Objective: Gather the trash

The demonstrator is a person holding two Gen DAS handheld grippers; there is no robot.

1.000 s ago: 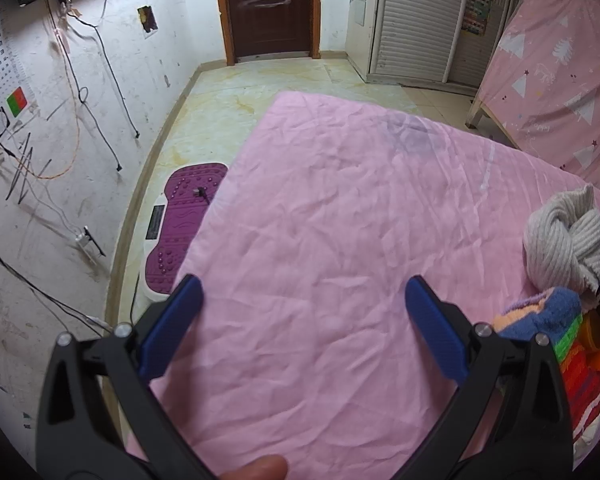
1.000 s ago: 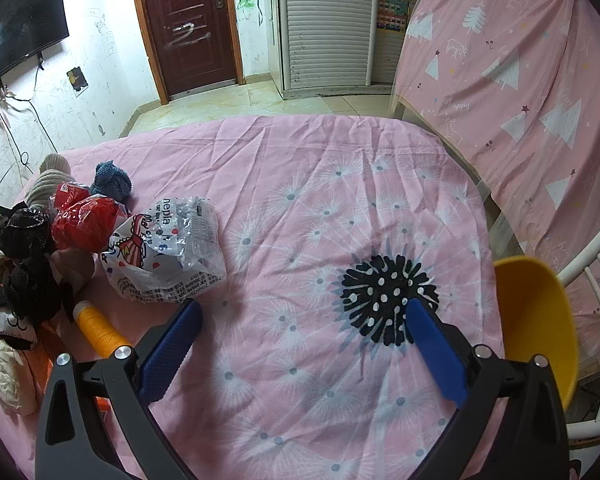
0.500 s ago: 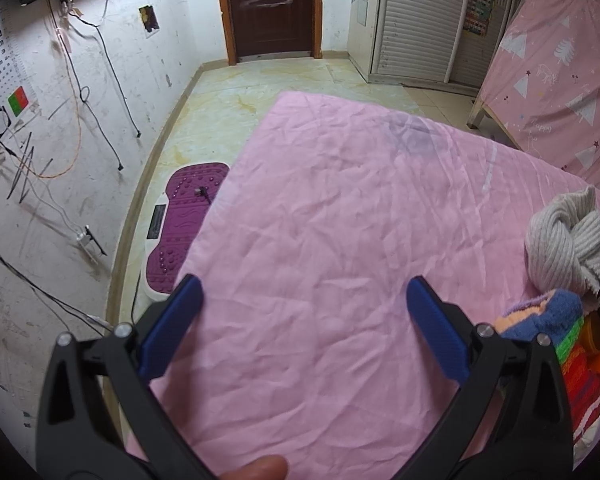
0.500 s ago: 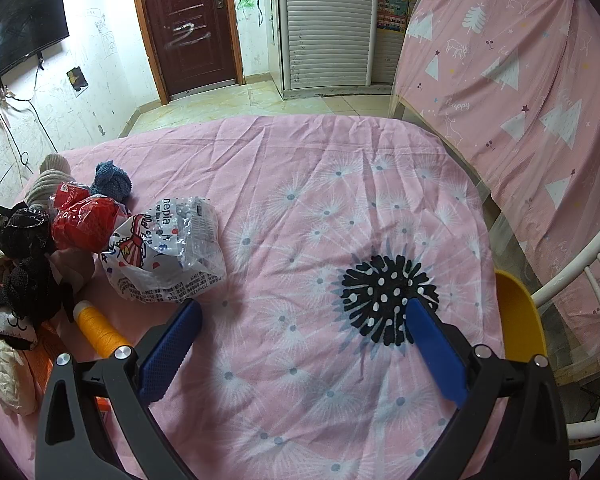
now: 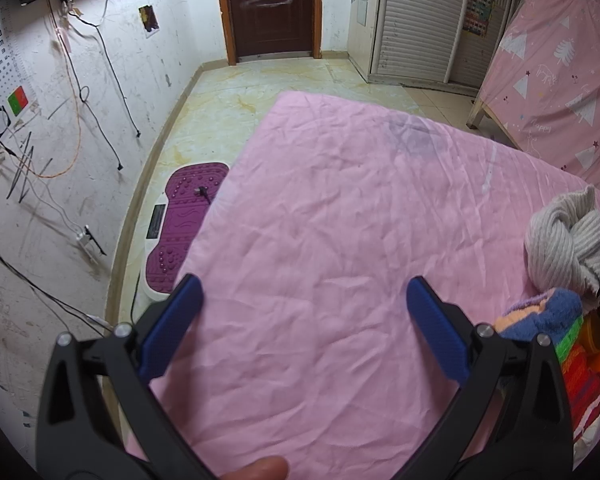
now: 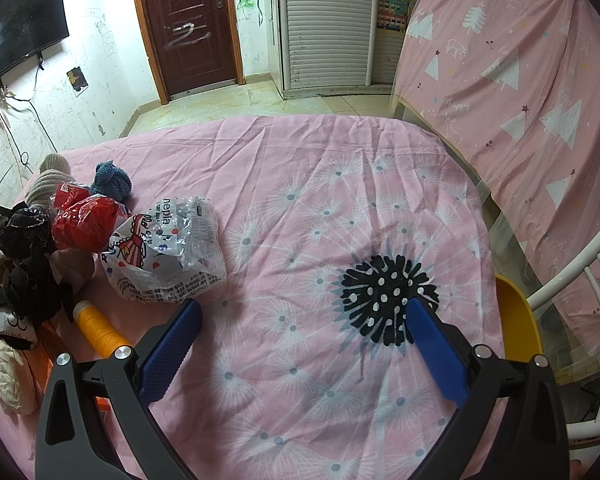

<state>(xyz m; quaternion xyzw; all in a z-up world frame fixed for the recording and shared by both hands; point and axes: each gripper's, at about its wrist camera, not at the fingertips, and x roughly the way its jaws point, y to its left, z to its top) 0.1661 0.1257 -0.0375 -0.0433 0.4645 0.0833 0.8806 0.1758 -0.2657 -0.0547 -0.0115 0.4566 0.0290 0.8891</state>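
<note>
Both tools are hovering above the pink bedsheet (image 6: 340,184), apparently so that each camera takes in the working area before a pick is chosen.

**Trash location.** The landmark is the black dandelion print (image 6: 388,300) on the sheet. The crumpled clear plastic bag (image 6: 168,252) is lying to the left of this print, well apart from it. The red wrapper (image 6: 86,226) is sitting farther left, touching the bag. Beyond these, a heap of knitted items, a black mesh piece (image 6: 20,232) and an orange thread spool (image 6: 94,326) are crowding the left margin. Judged from the task, the bag and the wrapper are the likely trash; the remaining heap reads as soft goods. A yellow container (image 6: 520,320) is showing to the right of the print, past the bed edge; it may be the receptacle, though this cannot be confirmed.

**Right gripper (image 6: 300,328).** The tongs are standing wide apart and holding nothing. The left blue pad is sitting just beside the bag; the right pad is overlapping the print's edge in this view. The tool is pointing forward and downward.

**Left gripper (image 5: 300,308).** The tongs are likewise spread apart and empty, over bare sheet. A cream knitted bundle (image 5: 564,240) is lying at the right. A fingertip (image 5: 256,468) is showing at the bottom edge.
</note>
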